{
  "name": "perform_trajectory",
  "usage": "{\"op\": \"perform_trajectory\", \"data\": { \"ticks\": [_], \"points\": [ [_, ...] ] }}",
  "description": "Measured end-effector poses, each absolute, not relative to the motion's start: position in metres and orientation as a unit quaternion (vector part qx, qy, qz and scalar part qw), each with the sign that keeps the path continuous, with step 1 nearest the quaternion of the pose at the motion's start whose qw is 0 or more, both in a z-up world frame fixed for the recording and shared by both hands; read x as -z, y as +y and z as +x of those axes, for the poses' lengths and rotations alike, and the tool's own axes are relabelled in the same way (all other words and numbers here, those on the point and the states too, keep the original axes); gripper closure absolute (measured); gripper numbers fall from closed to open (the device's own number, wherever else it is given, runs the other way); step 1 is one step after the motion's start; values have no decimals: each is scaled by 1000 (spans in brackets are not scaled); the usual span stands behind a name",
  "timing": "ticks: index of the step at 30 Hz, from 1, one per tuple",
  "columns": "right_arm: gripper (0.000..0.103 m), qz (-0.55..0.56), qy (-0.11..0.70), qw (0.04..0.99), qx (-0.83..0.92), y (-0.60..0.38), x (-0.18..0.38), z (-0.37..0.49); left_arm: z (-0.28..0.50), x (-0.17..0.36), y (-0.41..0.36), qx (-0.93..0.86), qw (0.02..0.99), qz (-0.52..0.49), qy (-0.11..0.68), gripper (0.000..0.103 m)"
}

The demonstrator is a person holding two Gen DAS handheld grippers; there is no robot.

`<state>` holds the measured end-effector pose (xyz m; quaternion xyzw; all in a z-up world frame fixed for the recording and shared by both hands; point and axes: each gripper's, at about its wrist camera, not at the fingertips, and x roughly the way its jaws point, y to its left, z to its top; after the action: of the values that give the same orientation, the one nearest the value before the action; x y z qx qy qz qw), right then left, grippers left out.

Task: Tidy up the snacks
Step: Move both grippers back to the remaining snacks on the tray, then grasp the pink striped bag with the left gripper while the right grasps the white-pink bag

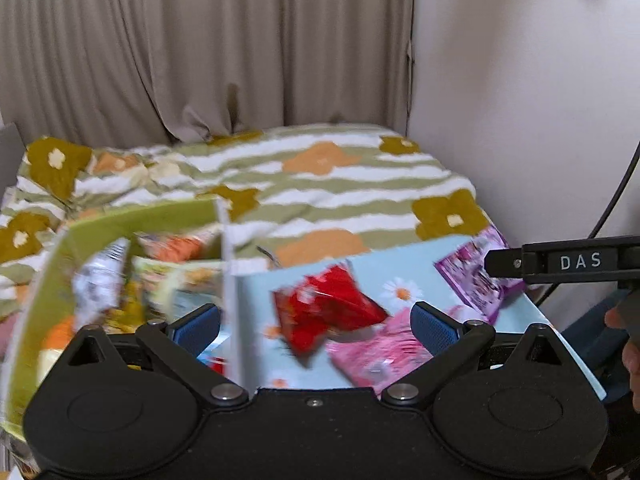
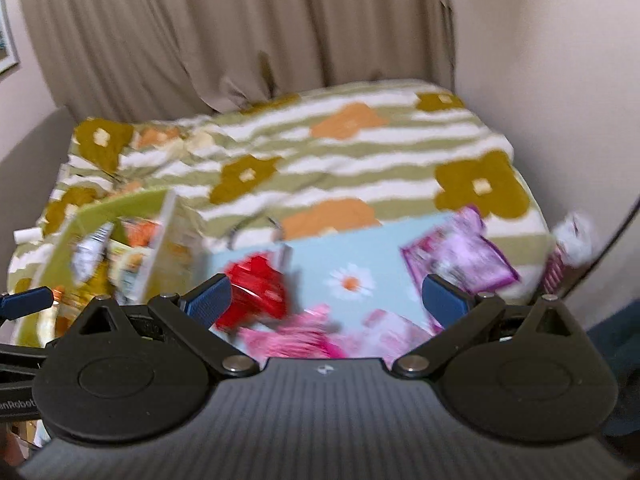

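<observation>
Snacks lie in two places on the bed [image 1: 360, 184]: several packets are heaped inside a green box [image 1: 132, 220] at the left, while a red packet [image 1: 324, 312], a pink packet [image 1: 380, 352] and a purple packet [image 1: 476, 276] are spread on a pale blue daisy-print board [image 1: 400, 264] just beside it. Both views are blurred, so print and seams cannot be read. The left gripper [image 1: 316, 324] hangs over the board near the red packet with its jaws wide and nothing between them; the right gripper [image 2: 328, 300] hovers over the same board, jaws equally wide and empty. The packets look like thin crinkly foil or film pouches, so they are probably light, soft and somewhat slippery, with contents that might crush under a hard squeeze. The red one sits puffed and tilted; a pinch on a flat sealed edge or corner, rather than across its swollen middle, seems the safer hold.
</observation>
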<state>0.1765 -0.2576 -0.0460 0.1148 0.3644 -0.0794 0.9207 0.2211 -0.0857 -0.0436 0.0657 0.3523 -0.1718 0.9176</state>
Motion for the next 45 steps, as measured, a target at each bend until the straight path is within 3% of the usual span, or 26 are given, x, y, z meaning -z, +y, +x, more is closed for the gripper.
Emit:
{"op": "perform_trajectory", "data": {
  "ticks": [9,23,25,26,42,45],
  "points": [
    [0,167,416,890,83,-319,107,194,255,115,-149,124,888,27,442,0],
    [0,227,452,860,69,-331,167,218,277,175,-156,107,853,-33,510,8],
    [0,236,458,855,68,-332,173,220,279,186,-154,112,839,-38,531,25],
    [0,242,461,851,66,-332,176,221,279,188,-152,112,838,-47,531,25],
    [0,273,471,836,65,-325,193,241,268,174,-130,112,853,-24,510,30],
    [8,275,475,834,59,-322,196,245,265,171,-129,110,857,-15,504,30]
  ]
}}
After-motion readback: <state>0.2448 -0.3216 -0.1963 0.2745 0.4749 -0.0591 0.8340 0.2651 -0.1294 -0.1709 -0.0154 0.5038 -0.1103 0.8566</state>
